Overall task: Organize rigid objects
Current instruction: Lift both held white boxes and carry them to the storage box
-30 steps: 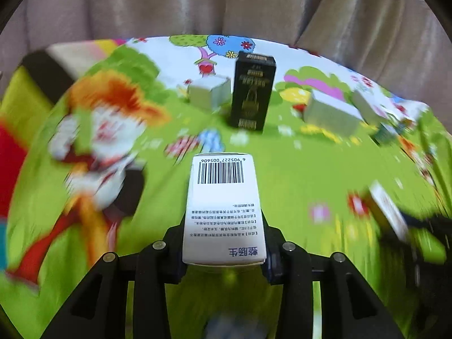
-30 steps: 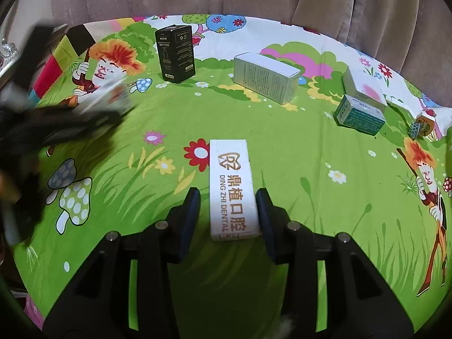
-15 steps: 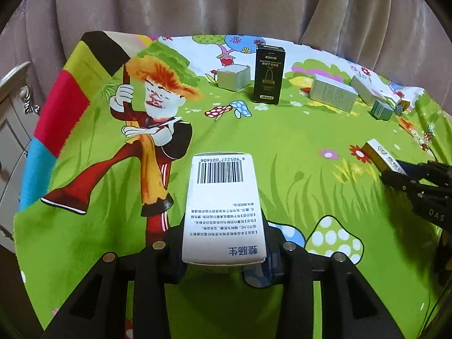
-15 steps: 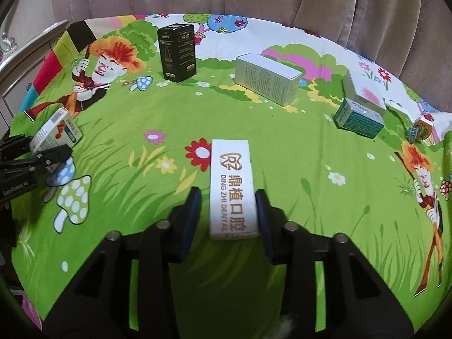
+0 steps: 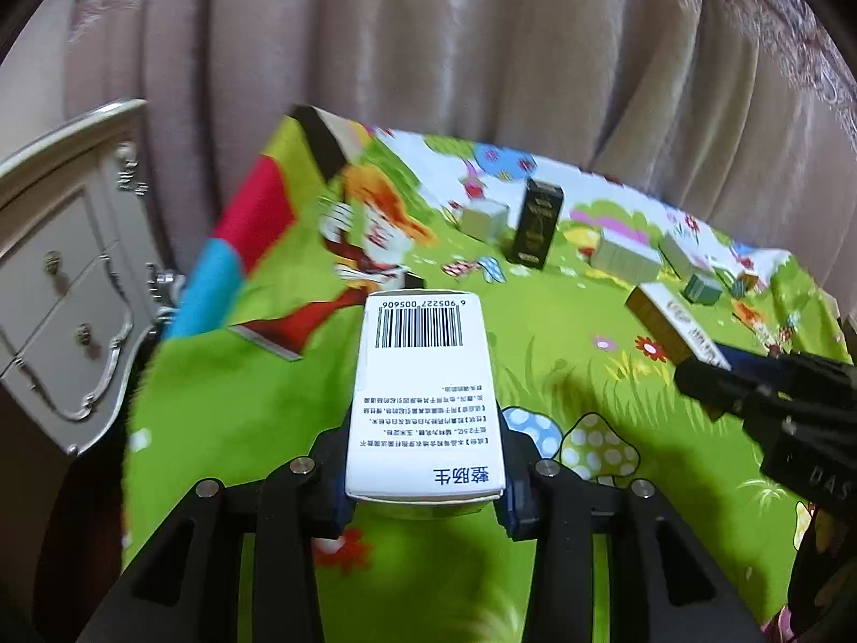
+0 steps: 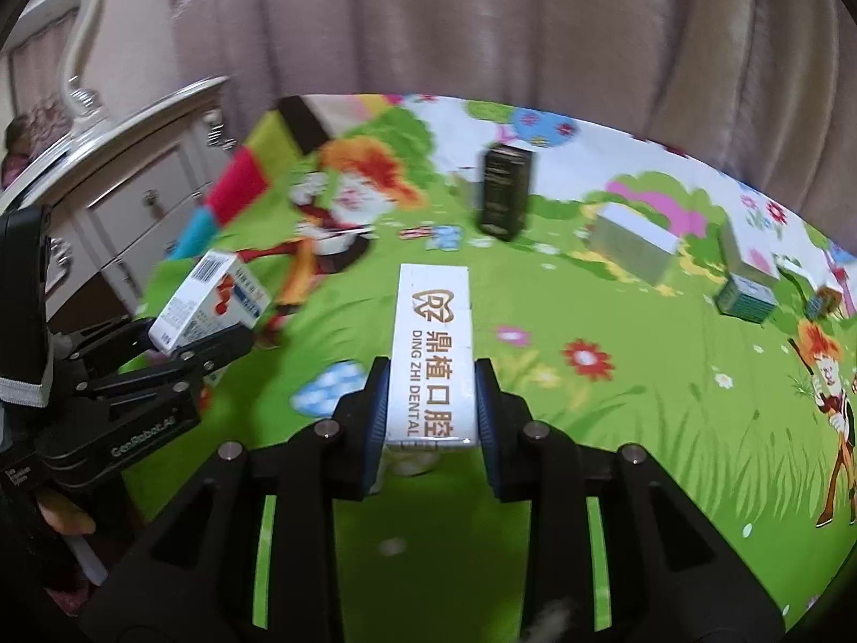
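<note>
Both carrying: left gripper clamps the barcode box, right gripper the dental box; next, setting down near the black box at twelve o'clock.

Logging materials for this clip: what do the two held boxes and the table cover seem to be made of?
The barcode box and the dental box both look like thin printed cardboard, faintly glossy: crisp folded edges, flat printed faces. The table cover looks like printed cloth or soft plastic sheet; it drapes over the table edge, but blur leaves that open.
</note>
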The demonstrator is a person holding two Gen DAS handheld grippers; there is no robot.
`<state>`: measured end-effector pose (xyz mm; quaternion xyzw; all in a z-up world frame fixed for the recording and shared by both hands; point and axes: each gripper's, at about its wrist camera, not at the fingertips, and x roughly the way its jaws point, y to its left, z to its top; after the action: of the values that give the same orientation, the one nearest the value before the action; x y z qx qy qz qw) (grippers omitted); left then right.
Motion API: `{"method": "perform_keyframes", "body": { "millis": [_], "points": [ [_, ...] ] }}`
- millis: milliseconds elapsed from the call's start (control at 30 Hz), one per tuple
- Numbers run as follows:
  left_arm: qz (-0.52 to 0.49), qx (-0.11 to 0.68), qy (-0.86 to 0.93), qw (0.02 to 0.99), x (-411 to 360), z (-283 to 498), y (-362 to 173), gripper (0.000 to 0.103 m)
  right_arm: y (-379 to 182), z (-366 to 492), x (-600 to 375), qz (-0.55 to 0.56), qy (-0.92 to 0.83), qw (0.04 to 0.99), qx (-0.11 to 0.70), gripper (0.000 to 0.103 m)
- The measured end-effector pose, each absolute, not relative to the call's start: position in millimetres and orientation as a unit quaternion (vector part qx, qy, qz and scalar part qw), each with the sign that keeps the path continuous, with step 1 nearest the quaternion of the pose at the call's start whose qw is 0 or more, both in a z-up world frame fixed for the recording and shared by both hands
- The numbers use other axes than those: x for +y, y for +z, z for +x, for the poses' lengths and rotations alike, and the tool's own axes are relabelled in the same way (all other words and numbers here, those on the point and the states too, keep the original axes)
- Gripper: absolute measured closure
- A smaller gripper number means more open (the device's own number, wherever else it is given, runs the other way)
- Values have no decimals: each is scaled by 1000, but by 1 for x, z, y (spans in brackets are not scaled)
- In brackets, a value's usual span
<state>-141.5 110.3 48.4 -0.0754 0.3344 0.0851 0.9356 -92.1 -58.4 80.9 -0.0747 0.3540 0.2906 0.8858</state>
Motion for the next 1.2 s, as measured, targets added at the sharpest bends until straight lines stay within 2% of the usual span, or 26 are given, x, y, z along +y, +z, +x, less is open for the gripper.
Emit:
{"method": "perform_keyframes", "body": {
  "millis": [400,800,1200],
  "points": [
    [-48,233,93,967,82,-215,124,62,143,-181,-70,-97,322,904,263,69],
    [-11,251,50,967,31,-245,129,62,166,-233,-119,-96,289,924,231,69],
    [34,225,0,974,-20,-266,150,62,178,-269,-176,-78,242,945,208,69]
  ]
}}
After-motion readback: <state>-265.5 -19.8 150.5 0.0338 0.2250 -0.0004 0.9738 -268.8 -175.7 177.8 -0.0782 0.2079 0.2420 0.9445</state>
